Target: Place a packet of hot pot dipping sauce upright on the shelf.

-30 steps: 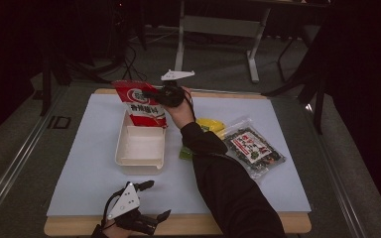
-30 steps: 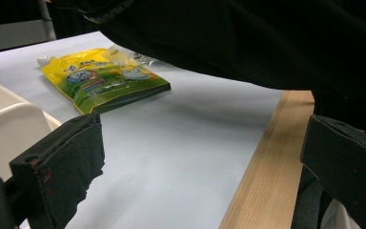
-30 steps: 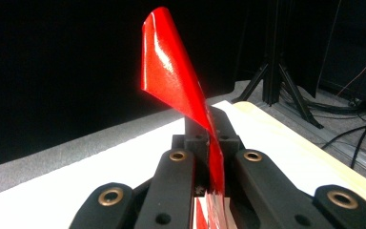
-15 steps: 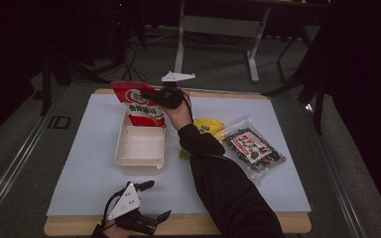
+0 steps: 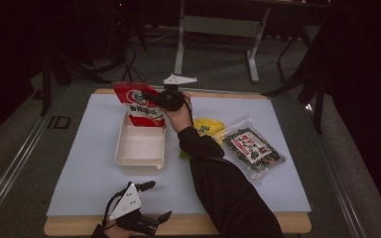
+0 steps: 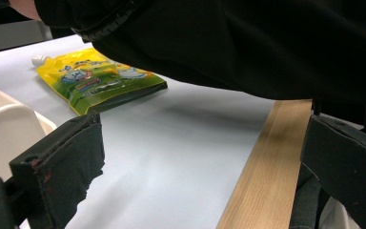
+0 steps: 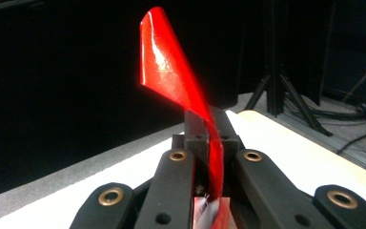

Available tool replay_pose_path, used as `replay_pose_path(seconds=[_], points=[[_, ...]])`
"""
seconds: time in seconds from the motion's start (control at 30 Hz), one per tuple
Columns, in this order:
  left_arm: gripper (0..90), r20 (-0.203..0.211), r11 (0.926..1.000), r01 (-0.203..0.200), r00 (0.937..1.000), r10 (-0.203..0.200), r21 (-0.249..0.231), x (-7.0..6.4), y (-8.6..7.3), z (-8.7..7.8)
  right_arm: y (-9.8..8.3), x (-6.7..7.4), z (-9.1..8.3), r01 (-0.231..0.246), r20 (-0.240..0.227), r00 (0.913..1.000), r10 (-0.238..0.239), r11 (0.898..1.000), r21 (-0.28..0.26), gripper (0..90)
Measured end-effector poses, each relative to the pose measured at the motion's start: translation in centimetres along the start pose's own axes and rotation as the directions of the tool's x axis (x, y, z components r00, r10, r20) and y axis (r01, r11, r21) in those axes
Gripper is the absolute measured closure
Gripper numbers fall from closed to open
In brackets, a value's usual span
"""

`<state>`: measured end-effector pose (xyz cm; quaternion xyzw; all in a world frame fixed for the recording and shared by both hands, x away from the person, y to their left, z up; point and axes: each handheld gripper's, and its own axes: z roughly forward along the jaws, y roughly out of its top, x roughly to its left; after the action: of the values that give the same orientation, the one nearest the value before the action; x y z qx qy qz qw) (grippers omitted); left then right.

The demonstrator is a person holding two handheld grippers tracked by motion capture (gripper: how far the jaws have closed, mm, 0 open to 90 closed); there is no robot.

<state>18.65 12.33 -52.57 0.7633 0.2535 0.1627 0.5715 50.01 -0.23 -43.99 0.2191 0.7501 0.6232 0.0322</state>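
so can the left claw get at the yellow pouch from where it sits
Probably not directly. The left claw rests open at the near table edge, and the person's right sleeve lies across the way to the yellow pouch.

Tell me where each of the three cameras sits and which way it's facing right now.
High view: above the person's side, facing forward and down on the table; right forearm, right gripper and left gripper show.
Left gripper view: low at the near edge, facing across the table past its open jaws to the yellow pouch; a dark sleeve overhead.
Right gripper view: along shut jaws pinching the red bag.
Shared: red bag and yellow pouch appear from above too.
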Motion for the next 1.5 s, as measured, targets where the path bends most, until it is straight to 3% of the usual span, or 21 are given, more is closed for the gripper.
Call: replay_pose_path(seconds=[0.23, 0.5, 0.7, 0.87, 1.13, 1.27, 1.33, 1.4, 1.5], points=[[2.1, 0.002, 1.0, -0.001, 1.0, 0.001, 0.003, 0.0, 0.0, 0.1, -0.6, -0.2, 0.1, 0.006, 0.023, 0.9997, -0.006, 1.0, 0.009, 89.0], [2.1, 0.003, 1.0, -0.002, 1.0, 0.002, 0.006, 0.0, 0.0, 0.1, 0.9, 0.3, -0.1, 0.015, 0.011, 0.9998, -0.015, 1.0, -0.018, 89.1], [2.1, 0.004, 1.0, -0.006, 1.0, 0.006, 0.007, 0.0, 0.0, 0.1, -0.1, -0.1, -0.1, -0.019, 0.016, 0.9997, 0.02, 0.999, -0.049, 89.1], [2.1, 0.005, 0.9999, -0.007, 1.0, 0.007, 0.008, -0.1, 0.0, 0.2, -0.1, 0.4, 0.0, 0.005, 0.026, 0.9997, -0.004, 0.999, -0.035, 89.1], [2.1, 0.007, 0.9998, -0.016, 0.9998, 0.016, 0.015, -0.2, 0.0, 0.3, -1.2, -0.1, 0.0, -0.018, 0.055, 0.9983, 0.019, 0.999, -0.029, 89.1], [2.1, 0.01, 0.9996, -0.018, 0.9998, 0.018, 0.02, -0.1, -0.1, 0.4, -1.4, -0.2, -0.1, 0.019, 0.096, 0.9952, -0.019, 1.0, -0.006, 89.1], [2.1, 0.011, 0.9996, -0.019, 0.9998, 0.018, 0.02, -0.2, -0.1, 0.4, -1.5, -0.3, -0.1, 0.013, 0.088, 0.9961, -0.012, 1.0, -0.006, 89.1], [2.1, 0.011, 0.9996, -0.018, 0.9998, 0.018, 0.022, -0.2, -0.1, 0.4, -0.9, -0.2, -0.3, -0.022, 0.045, 0.9987, 0.023, 0.999, -0.026, 89.2], [2.1, 0.011, 0.9996, -0.02, 0.9998, 0.019, 0.022, -0.2, -0.1, 0.4, 0.0, 0.2, -0.4, -0.014, 0.029, 0.9995, 0.016, 0.999, -0.051, 89.3]])
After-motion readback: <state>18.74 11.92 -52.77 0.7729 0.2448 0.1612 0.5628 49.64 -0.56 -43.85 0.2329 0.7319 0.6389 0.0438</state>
